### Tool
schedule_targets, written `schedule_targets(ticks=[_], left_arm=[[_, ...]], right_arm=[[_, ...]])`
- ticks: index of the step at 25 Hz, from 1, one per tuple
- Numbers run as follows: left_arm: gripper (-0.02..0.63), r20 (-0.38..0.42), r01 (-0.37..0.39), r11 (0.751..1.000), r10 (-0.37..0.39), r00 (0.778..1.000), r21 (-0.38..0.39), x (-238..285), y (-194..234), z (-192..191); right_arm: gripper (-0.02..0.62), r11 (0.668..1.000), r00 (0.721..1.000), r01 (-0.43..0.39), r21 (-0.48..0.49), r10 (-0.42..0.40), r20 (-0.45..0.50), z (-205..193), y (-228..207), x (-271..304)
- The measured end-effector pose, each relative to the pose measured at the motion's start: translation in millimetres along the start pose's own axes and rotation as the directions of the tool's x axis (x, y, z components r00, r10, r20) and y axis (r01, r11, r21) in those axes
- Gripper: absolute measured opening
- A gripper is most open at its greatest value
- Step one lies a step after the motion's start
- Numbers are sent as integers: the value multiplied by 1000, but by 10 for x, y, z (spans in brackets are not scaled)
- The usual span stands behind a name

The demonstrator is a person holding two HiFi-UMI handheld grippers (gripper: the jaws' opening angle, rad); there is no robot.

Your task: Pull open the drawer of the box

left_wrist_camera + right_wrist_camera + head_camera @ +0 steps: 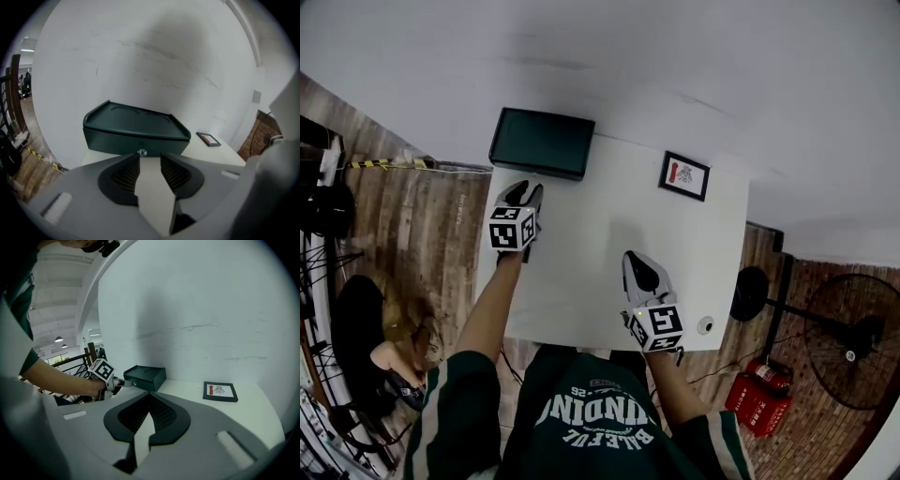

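A dark green box (542, 142) stands at the far left corner of the white table (609, 281), against the wall. Its drawer front is flush with the box and carries a small metal knob (141, 152). My left gripper (528, 190) is just in front of that drawer, open, with the knob straight ahead and a little beyond its fingertips (133, 160). Nothing is between its jaws. The right gripper (639, 262) hovers over the table's near middle, shut and holding nothing. In the right gripper view the box (145, 376) and the left gripper (119, 383) appear at the left.
A black picture frame (684, 175) lies at the table's far right. A small white round object (705, 325) sits at the near right corner. A fan (853, 342) and red extinguisher (759, 384) stand on the floor at right; a person (389, 328) sits at left.
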State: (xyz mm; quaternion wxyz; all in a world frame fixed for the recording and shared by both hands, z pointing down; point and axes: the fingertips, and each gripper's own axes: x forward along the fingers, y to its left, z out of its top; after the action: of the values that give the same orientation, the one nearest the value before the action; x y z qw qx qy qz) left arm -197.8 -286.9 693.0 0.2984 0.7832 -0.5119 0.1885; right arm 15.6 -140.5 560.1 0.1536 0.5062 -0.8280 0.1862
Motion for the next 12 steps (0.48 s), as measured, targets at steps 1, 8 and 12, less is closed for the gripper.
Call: schedule_targets(ticks=[1,8,12], left_arm=[[146,-12,-3,1000,3,1000,-8,58,33,-11],[144,-71,-12,998,7,997,-60,329,212,-36],[144,-82,-3,997,-4,997,-76,387,231,-58]], right_arm=[[2,1000,1000,10,5,-10,-2,-16,-25,-18],[2,997,997,70,32,-69,-20,-125,-167,-139],[2,995,995,96,39,-95,-30,-184,-230,-201]])
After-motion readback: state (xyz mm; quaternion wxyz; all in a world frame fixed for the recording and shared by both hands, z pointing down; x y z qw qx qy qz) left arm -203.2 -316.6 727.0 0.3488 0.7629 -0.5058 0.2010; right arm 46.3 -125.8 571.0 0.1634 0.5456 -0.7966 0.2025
